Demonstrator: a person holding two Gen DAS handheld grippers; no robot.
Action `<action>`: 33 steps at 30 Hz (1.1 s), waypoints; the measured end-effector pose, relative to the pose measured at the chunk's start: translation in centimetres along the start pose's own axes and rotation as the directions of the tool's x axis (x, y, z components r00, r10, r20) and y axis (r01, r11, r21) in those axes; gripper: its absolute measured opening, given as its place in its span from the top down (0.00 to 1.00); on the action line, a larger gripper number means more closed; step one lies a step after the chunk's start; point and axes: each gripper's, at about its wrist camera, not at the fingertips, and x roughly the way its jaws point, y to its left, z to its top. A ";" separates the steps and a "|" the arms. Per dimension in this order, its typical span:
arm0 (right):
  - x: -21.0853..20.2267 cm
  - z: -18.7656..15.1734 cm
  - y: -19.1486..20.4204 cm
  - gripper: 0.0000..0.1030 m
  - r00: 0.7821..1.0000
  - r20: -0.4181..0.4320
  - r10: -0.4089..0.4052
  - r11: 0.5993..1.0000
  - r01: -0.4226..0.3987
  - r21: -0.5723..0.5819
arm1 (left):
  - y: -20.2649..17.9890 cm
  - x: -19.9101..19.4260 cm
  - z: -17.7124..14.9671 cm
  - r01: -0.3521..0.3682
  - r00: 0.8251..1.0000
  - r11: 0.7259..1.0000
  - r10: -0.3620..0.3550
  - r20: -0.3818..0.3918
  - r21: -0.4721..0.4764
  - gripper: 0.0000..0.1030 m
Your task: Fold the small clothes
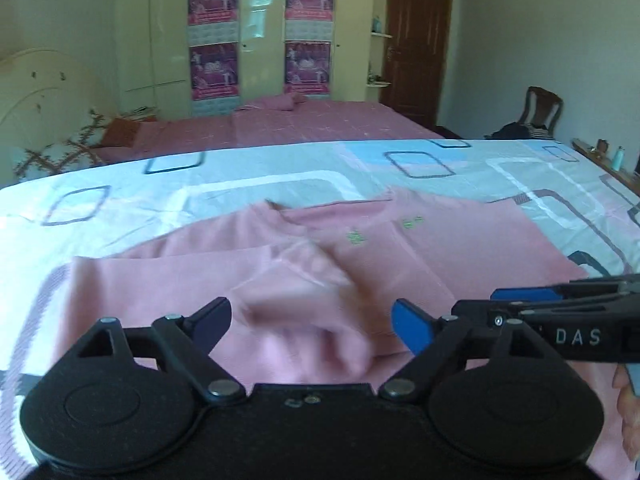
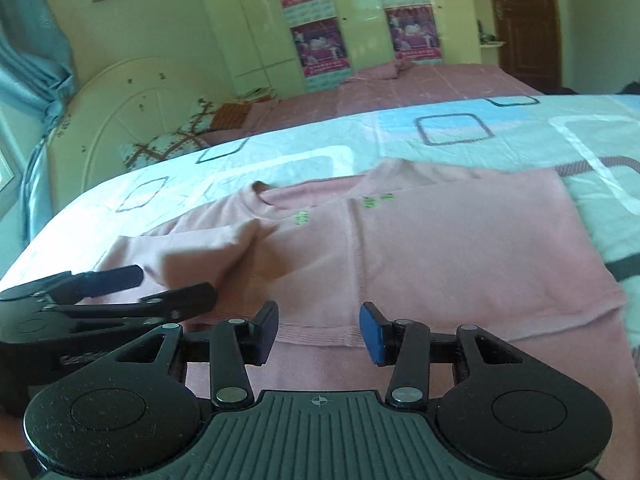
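A pink long-sleeved top (image 1: 400,256) (image 2: 440,248) with small green marks on its chest lies across the patterned bedsheet (image 1: 240,188) (image 2: 320,152), neck to the far left. My left gripper (image 1: 312,324) is open wide just above it. A blurred, bunched sleeve (image 1: 312,300) lies loose between and ahead of its jaws, touching neither pad. In the right wrist view that sleeve (image 2: 208,248) sits raised beside the left gripper (image 2: 172,284). My right gripper (image 2: 320,334) is open over the ribbed hem (image 2: 320,334), with nothing between its pads. It also enters the left wrist view from the right edge (image 1: 504,304).
A second bed with a pink cover (image 1: 320,120) stands behind, with a cream headboard (image 2: 132,108) and a patterned pillow (image 2: 172,140) to the left. Beyond are a wardrobe with posters (image 1: 216,40), a brown door (image 1: 416,40) and a chair (image 1: 540,112). A ledge with a bottle (image 1: 618,158) runs along the right.
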 end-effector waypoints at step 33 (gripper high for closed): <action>4.1 2.1 -1.1 0.88 0.996 0.044 -0.079 0.992 0.074 0.099 | 10.5 -0.6 -5.4 -0.340 0.939 0.931 0.329 -0.095 -0.134 0.82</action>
